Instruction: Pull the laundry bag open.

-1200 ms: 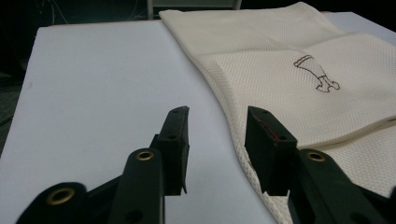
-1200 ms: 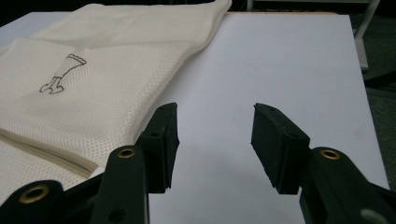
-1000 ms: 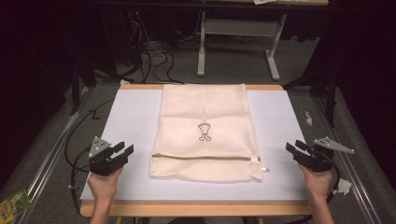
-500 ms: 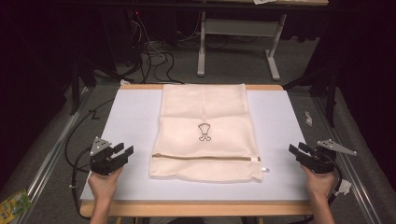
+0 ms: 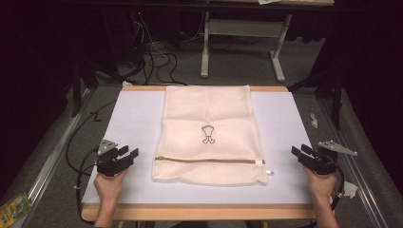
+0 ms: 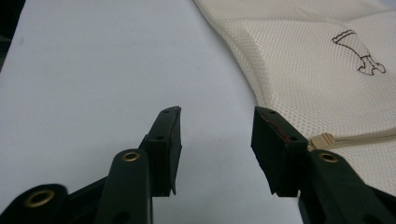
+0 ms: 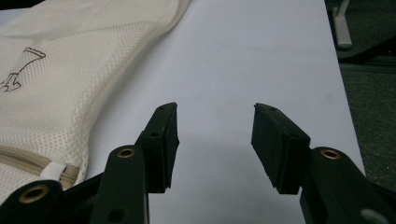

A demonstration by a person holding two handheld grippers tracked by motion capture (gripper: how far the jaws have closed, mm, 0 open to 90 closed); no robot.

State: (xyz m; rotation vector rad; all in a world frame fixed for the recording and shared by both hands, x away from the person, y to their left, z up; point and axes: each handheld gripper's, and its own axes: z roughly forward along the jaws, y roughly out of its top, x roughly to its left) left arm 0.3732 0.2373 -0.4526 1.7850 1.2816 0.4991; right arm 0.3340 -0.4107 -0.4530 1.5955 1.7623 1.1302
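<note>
A cream mesh laundry bag [image 5: 209, 128] lies flat in the middle of the white table top [image 5: 133, 114], with a small dark figure printed on it. Its zipper [image 5: 209, 160] runs across near the front edge, with the white tab [image 7: 51, 170] at its right end. My left gripper [image 5: 129, 152] rests to the left of the bag, near the zipper's left end [image 6: 322, 140]. Its jaws have just been opening and nothing is between them [image 6: 215, 114]. My right gripper [image 5: 298, 151] stands open to the right of the bag [image 7: 51, 74], over bare table [image 7: 215, 109].
Beyond the table's far edge stand the legs of another desk [image 5: 204, 47] and a tangle of cables [image 5: 157, 57] on the floor. A green packet [image 5: 14, 209] lies on the floor at lower left. White scraps [image 5: 313, 118] lie at the right.
</note>
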